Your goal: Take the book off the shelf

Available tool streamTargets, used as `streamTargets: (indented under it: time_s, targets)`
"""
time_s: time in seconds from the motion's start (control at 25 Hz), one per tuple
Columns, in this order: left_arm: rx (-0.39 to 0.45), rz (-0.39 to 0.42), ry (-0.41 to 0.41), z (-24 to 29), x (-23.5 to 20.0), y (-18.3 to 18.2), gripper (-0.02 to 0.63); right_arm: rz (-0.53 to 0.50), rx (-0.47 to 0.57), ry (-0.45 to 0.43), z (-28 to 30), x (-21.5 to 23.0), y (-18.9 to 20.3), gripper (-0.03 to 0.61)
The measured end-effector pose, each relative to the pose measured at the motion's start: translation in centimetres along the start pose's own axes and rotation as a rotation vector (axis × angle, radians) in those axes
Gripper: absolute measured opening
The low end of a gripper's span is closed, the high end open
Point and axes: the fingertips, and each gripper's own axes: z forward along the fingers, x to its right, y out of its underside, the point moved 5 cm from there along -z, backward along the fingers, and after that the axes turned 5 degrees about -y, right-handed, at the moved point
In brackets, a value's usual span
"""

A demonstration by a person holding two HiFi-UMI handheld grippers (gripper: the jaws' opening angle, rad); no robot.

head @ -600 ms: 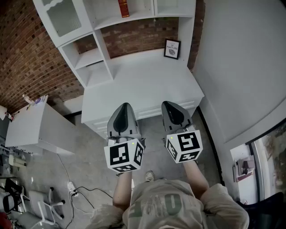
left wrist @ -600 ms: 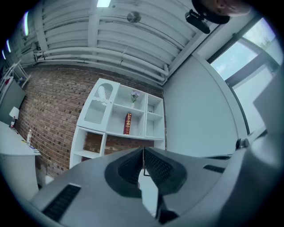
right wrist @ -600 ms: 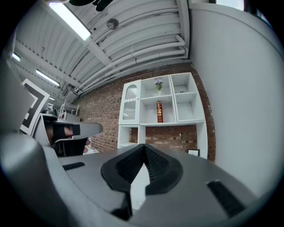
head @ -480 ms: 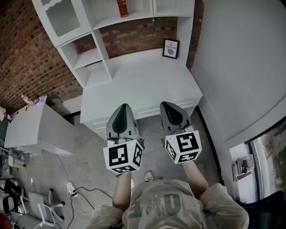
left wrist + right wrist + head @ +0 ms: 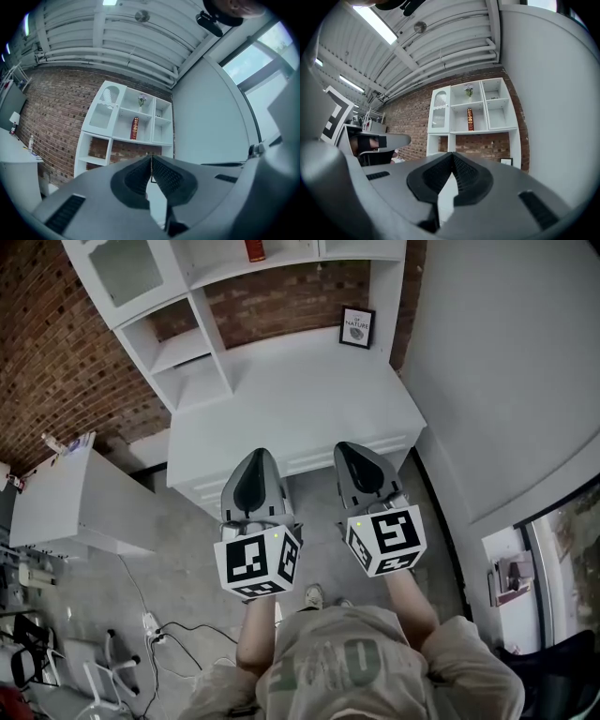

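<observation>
Since the earlier head views, the shelf (image 5: 281,261) has been carried up toward the top edge of the picture, so that only the lower end of the book (image 5: 255,249) is now seen there. The left hand-held gripper (image 5: 255,454) and the right hand-held gripper (image 5: 349,446) are kept in much the same place, side by side in front of the body and short of the white worktop (image 5: 300,399). No approach to the book can be read from this shift. The reach is judged not yet begun, and the book is left untouched, well apart from both tools. Both hand-held grippers are seen with their jaws brought together and nothing between them, so they would have to be opened before any grasp. In the left gripper view the book (image 5: 135,128) is shown as a slim dark-red volume with gold bands on its spine. It is stood upright and alone in the middle compartment of the shelf, high above the worktop.
</observation>
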Motion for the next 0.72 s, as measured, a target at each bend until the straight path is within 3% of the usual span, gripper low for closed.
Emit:
streamTargets:
  time_s: [0.36, 0.6, 0.72]
  targets:
    - [0.002, 0.003, 0.018, 0.4, -1.6, 0.1, 0.02, -0.034, 0.007, -0.005, 1.3, -1.6, 0.2, 0.014]
    - [0.033, 0.04, -0.022, 0.9, -6.1, -0.5, 0.02, -0.032, -0.033, -0.001, 4.2, -3.2, 1.3, 0.014]
    - [0.048, 0.016, -0.029, 1.3, -8.0, -0.6, 0.02, -0.043, -0.049, -0.004, 5.5, -4.1, 1.4, 0.014]
